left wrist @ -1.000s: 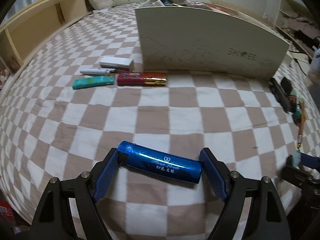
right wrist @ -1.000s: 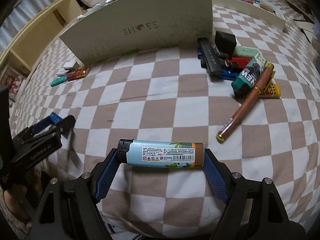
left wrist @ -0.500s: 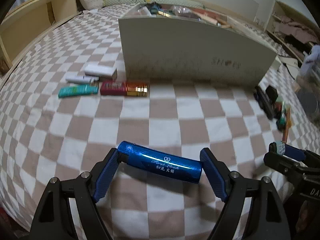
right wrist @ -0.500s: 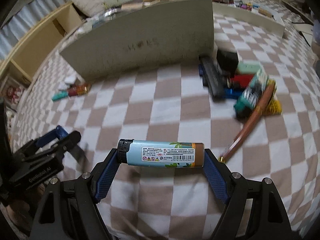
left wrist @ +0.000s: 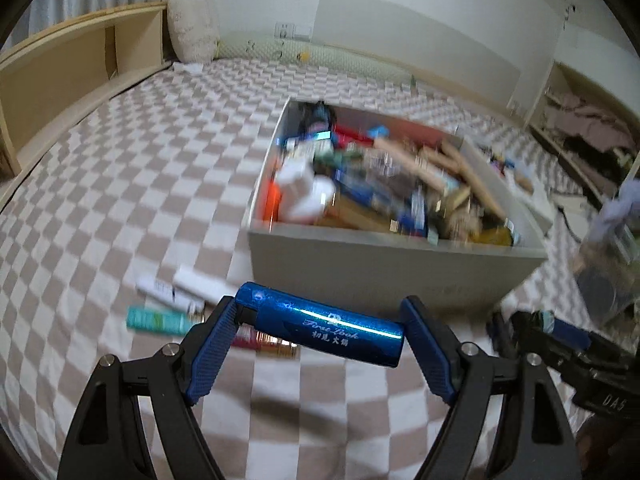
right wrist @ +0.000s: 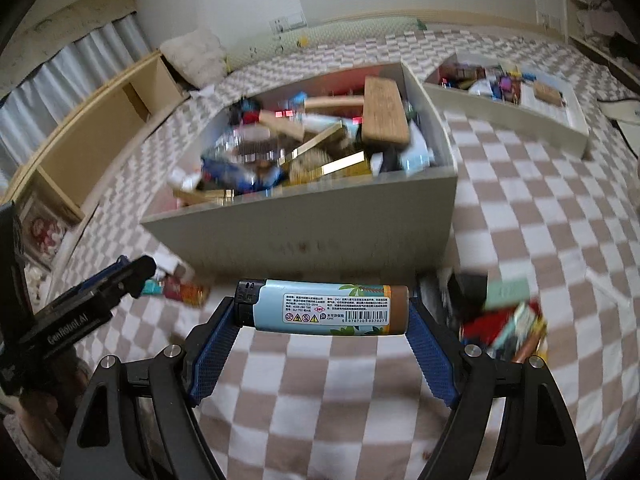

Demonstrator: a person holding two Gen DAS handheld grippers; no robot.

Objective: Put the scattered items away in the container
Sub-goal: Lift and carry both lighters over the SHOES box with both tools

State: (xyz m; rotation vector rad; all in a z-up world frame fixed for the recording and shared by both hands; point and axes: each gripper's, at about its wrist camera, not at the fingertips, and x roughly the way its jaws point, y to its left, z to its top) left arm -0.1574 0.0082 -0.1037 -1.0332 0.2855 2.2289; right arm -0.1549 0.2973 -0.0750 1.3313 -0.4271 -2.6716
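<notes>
My left gripper (left wrist: 320, 326) is shut on a shiny blue lighter (left wrist: 320, 323), held crosswise in the air in front of the white shoe box (left wrist: 384, 268). My right gripper (right wrist: 323, 312) is shut on a pale blue and brown lighter (right wrist: 326, 307), also raised before the box (right wrist: 304, 236). The box is open on top and full of mixed small items. The right gripper shows at the lower right of the left wrist view (left wrist: 560, 336); the left gripper shows at the left of the right wrist view (right wrist: 120, 276).
Several small items lie on the checked bed cover left of the box: a teal lighter (left wrist: 158, 320), a white tube (left wrist: 168, 292), a red pack (left wrist: 264, 342). Another pile (right wrist: 508, 320) lies right of the box. A second shallow white tray (right wrist: 516, 116) sits behind. Wooden shelves (left wrist: 68, 76) line the left.
Both grippers have risen with their lighters and moved toward the box; its open top and contents now show, where before only its front wall was in view.
</notes>
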